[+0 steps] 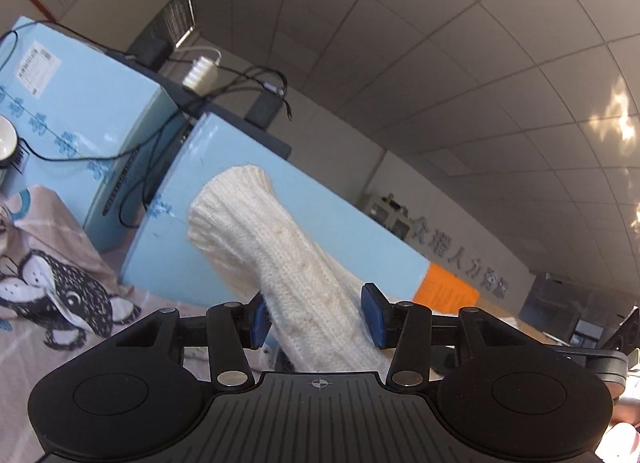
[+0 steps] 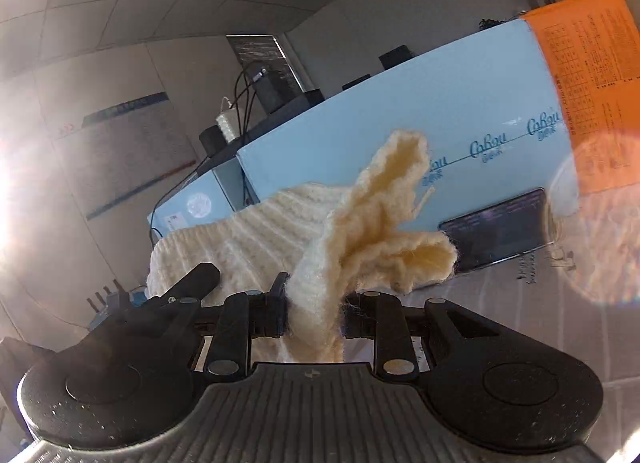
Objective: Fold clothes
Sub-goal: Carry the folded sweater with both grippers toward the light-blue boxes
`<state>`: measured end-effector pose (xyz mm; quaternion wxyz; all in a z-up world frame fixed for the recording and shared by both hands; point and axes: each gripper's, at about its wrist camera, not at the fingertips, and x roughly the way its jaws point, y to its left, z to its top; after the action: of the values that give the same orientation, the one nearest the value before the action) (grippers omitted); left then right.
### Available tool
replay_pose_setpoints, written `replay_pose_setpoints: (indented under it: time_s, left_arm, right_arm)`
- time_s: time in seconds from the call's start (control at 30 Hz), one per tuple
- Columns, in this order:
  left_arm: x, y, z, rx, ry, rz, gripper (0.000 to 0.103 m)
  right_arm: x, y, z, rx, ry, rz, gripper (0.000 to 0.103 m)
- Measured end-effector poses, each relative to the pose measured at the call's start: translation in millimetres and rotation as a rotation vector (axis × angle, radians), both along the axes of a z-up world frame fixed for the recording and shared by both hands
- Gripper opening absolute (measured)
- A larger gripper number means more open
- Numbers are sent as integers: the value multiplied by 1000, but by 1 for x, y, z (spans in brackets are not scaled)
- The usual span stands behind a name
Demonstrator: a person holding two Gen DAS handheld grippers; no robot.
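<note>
A cream knitted sweater (image 1: 276, 259) is lifted in the air. In the left wrist view its ribbed sleeve passes between the blue-padded fingers (image 1: 372, 319) of my left gripper (image 1: 316, 319) and sticks up and left; the jaws stand apart with the sleeve filling the gap. In the right wrist view my right gripper (image 2: 316, 313) is shut on a bunched fold of the same sweater (image 2: 372, 231), which flares up above the jaws. Both grippers point upward toward the ceiling.
Light blue foam panels (image 1: 224, 191) stand behind, also in the right wrist view (image 2: 460, 115), with cables and black boxes on top. A patterned sheet with cartoon animals (image 1: 52, 287) covers the surface at lower left. An orange paper (image 2: 588, 95) hangs at right. Sun glare washes the right view.
</note>
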<state>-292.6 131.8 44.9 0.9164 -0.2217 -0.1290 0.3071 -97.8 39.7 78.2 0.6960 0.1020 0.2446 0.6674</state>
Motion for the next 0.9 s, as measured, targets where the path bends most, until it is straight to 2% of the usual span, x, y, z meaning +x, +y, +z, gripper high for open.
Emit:
replay_pose_setpoints:
  time_s: [0.13,0.27,0.43,0.57,0.73,0.9]
  left_arm:
    - [-37,19,6,35,-63,174,45]
    - [-65,46,6,25,-60,304,45]
    - [-91,81,-2,-36,-42,389,45]
    - [-98,102,-17,-153,-47,403,45]
    - [-86,124,-39,-320,71,415,45]
    - [-71,133,-50,-394,200,418,48]
  right_arm:
    - [-28,59,19,22,-27,102,22]
    - [-54,116,21,3,-44,191,22]
    - [-69,184,16,-27,-56,303,22]
    - [-69,223,3,-5,-57,346,22]
    - [-55,265,-40,-98,-46,332,22]
    - [-43,280,-72,-186,-55,294,22]
